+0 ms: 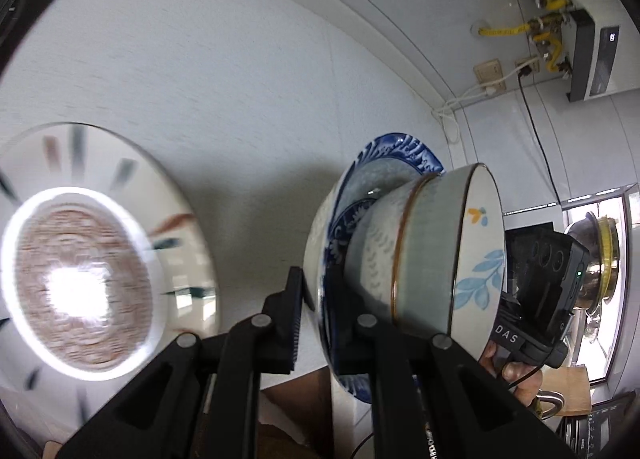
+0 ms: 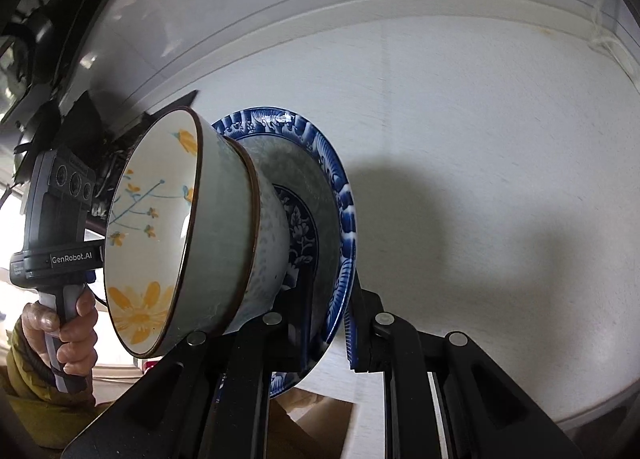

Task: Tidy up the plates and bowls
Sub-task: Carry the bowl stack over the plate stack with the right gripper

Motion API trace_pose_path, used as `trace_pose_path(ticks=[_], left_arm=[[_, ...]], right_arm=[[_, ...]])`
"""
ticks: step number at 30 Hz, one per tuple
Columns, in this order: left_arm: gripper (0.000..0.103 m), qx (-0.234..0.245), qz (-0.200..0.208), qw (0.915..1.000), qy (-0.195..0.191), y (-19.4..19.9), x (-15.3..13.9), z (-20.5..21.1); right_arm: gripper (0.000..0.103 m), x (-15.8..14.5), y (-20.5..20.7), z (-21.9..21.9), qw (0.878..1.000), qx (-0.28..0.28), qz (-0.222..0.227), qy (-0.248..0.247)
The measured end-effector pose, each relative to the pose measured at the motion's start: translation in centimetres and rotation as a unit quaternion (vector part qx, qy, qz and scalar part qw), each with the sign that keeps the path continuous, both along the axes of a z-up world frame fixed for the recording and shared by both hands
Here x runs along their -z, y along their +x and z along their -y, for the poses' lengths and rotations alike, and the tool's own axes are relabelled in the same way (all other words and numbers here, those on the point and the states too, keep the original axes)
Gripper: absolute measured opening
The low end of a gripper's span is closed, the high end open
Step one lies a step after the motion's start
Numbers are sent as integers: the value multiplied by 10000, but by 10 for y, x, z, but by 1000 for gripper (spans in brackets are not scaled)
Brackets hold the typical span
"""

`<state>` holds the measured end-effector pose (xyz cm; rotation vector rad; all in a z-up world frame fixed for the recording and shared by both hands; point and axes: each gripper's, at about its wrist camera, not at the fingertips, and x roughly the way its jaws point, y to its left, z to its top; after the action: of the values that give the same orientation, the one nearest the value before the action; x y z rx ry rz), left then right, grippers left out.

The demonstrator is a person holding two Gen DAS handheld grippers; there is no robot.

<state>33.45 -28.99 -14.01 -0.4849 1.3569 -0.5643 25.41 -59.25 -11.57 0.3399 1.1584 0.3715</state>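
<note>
A blue-and-white patterned plate (image 1: 400, 151) (image 2: 332, 163) is held off the white counter by both grippers, one on each side of its rim. On it sits a pale green bowl (image 1: 424, 243) (image 2: 224, 227) with yellow and blue flowers painted inside. My left gripper (image 1: 318, 299) is shut on the plate's near rim. My right gripper (image 2: 330, 319) is shut on the opposite rim. Each view shows the other hand's black housing (image 1: 540, 279) (image 2: 60, 219) beyond the bowl, gripped by a hand (image 2: 76, 323).
A white plate with painted strokes and a brown centre (image 1: 100, 251) lies on the white counter (image 1: 240, 79) to the left, blurred. A water heater with yellow hoses (image 1: 592, 39) hangs on the far wall, above a metal pot (image 1: 596, 259). Something brown (image 1: 296, 399) lies below the plate.
</note>
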Motion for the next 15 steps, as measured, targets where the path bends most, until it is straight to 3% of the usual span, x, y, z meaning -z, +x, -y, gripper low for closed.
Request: trace_pose_path(ticks=[7,11,15], left_arm=[[9,-371,79,9987,335,-8,-21,-115],[9,-515,-27,9972,544,-7,-7,-165],[10,-559,-210,9964,610,-4,17,-188]], right_arm=[[13,-9,10,-101,9981,-589,66,197],[13,9,14,-149,9963,-819,-120,241],[13,33,12,-174,9952,-880,-386,173]])
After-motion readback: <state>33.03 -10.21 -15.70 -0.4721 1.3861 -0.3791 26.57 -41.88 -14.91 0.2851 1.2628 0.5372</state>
